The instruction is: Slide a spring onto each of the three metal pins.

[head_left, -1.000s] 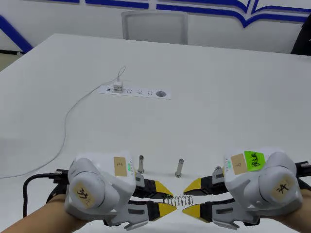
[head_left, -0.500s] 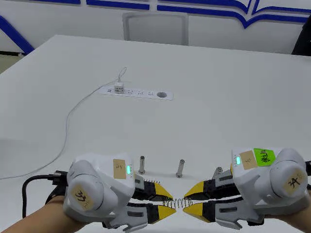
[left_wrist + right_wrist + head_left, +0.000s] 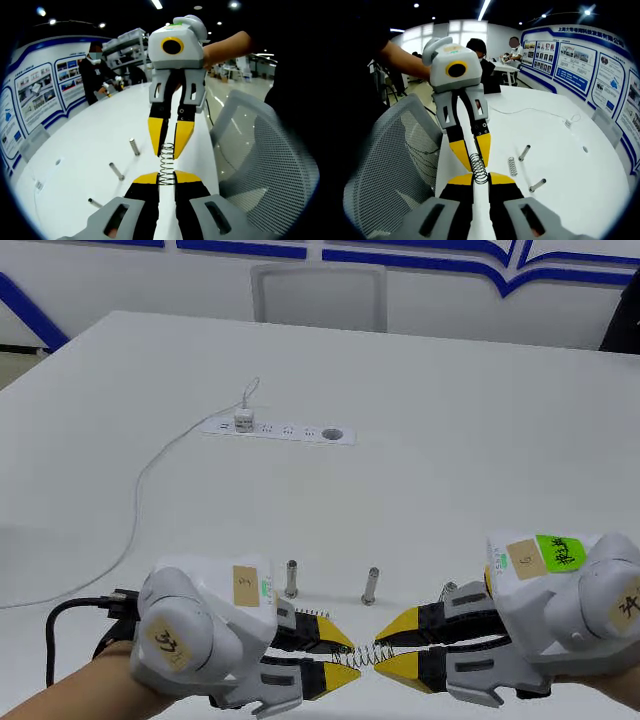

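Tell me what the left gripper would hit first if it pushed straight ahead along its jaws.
The right gripper, head-on: its yellow jaw tips face the left gripper on the same line, with only the spring spanning the gap. Both seem closed on its ends.

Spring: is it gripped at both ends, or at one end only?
Both ends: the left tongs and the right tongs each close on one end of the spring, which bridges the gap between them.

A long white power strip (image 3: 278, 429) with a thin white cable (image 3: 135, 502) trailing left lies on the broad white table (image 3: 480, 460), a pale grey chair (image 3: 318, 295) standing at the far edge.
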Demonstrator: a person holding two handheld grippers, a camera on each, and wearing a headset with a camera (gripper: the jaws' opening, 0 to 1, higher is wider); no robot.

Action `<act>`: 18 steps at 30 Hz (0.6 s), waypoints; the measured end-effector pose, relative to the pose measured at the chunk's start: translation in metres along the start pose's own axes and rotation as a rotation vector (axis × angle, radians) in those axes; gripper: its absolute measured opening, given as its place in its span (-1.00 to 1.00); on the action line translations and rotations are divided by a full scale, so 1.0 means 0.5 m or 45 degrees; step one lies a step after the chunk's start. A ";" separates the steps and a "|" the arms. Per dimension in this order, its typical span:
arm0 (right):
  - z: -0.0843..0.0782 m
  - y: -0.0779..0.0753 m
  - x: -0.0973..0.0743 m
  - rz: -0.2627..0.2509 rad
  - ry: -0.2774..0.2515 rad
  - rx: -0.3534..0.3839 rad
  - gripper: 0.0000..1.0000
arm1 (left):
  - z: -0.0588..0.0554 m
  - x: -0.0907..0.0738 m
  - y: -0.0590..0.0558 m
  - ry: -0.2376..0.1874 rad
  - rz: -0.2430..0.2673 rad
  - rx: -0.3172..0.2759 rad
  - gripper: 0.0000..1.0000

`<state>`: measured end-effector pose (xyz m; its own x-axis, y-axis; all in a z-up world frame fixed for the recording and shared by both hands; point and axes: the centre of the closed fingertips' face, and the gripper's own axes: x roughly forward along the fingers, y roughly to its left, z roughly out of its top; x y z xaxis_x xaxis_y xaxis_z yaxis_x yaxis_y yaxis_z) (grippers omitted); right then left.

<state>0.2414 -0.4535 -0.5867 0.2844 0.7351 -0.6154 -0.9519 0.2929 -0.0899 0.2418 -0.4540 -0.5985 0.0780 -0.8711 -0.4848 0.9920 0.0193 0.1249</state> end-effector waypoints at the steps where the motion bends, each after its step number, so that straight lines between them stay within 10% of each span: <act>1: 0.003 0.000 -0.003 -0.001 -0.008 0.001 -0.77 | 0.002 0.000 0.001 -0.005 0.003 -0.003 -0.80; 18: 0.032 0.016 -0.003 0.041 -0.084 -0.012 -0.77 | 0.003 -0.004 -0.010 -0.015 -0.024 -0.028 -0.80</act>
<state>0.2351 -0.4425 -0.5739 0.2605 0.7826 -0.5655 -0.9615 0.2634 -0.0785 0.2365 -0.4531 -0.5971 0.0584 -0.8773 -0.4764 0.9952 0.0138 0.0966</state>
